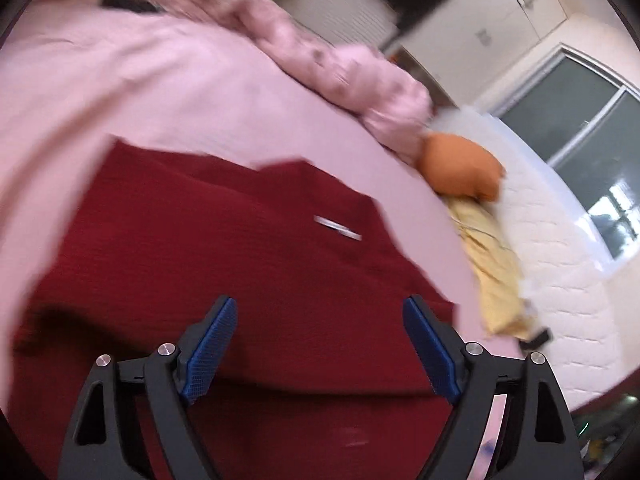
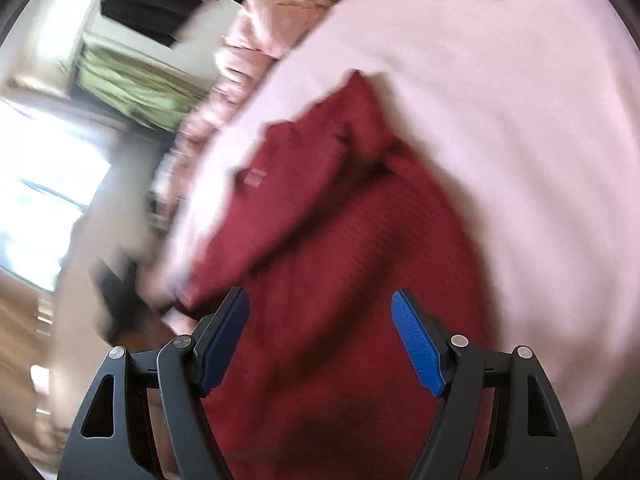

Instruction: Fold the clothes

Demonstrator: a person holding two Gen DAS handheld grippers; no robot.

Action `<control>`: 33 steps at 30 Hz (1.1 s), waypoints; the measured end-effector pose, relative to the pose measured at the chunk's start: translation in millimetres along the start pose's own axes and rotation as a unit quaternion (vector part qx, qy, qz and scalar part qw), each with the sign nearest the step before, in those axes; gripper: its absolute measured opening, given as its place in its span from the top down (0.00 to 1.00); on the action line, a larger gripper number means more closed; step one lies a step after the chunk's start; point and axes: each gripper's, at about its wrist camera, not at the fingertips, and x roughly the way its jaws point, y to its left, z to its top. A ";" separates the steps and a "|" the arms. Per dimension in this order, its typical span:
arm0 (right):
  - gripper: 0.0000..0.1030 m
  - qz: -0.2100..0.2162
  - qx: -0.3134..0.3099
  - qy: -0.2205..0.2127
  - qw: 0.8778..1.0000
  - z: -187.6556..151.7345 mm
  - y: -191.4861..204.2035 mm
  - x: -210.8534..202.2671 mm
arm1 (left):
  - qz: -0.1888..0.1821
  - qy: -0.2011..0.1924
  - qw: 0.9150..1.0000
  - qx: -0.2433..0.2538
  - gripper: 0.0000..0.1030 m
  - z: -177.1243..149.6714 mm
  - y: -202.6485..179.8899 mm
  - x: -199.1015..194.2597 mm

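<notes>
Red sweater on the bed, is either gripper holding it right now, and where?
Neither. The left gripper and right gripper are both open above the red sweater, gripping nothing.

Garment [image 1: 224, 240] on bedsheet [image 1: 120, 92]

Left gripper [image 1: 320, 308], jaws spread, above red garment [image 1: 224, 248].

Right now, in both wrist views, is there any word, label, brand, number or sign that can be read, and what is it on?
No readable text in either view.
Small white tag on the red garment: a blurred streak, unreadable.
The same tag in the right wrist view: a pale smear, unreadable.
Pale plate on the white cupboard: too small and blurred to read.
</notes>
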 end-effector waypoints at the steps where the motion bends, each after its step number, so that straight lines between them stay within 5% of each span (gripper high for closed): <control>1: 0.28 0.040 0.021 0.002 0.999 12.4 0.7 9.4 | -0.003 -0.020 1.000 -0.015 0.18 -2.6 16.1 -9.1; 4: 0.28 0.104 0.075 0.009 0.992 47.1 -0.4 44.2 | -0.004 -0.090 0.989 -0.120 0.18 -8.9 64.3 -34.7; 7: 0.28 0.066 0.078 0.004 0.995 74.0 0.0 73.7 | -0.012 -0.139 0.976 -0.165 0.18 -9.1 83.8 -49.0; 15: 0.29 -0.021 0.107 0.029 0.994 91.8 -12.9 121.6 | -0.039 -0.124 0.967 -0.218 0.18 -9.3 102.4 -36.4; 22: 0.30 -0.041 0.135 -0.018 0.990 81.9 -12.8 104.3 | -0.056 -0.120 0.964 -0.232 0.18 -12.4 110.6 -33.4; 26: 0.30 -0.043 0.145 -0.027 0.988 82.2 -13.8 103.2 | -0.094 -0.100 0.952 -0.272 0.18 -22.8 116.9 -32.1; 29: 0.30 -0.038 0.141 -0.014 0.989 84.2 -14.6 112.0 | -0.150 -0.032 0.936 -0.318 0.17 -39.9 116.3 -13.4; 31: 0.30 -0.026 0.151 -0.010 0.988 83.9 -20.5 113.8 | -0.123 -0.010 0.944 -0.305 0.17 -41.1 110.2 -4.5; 33: 0.30 -0.009 0.159 -0.009 0.987 86.7 -23.3 116.0 | -0.095 -0.037 0.958 -0.268 0.17 -32.7 102.4 -6.2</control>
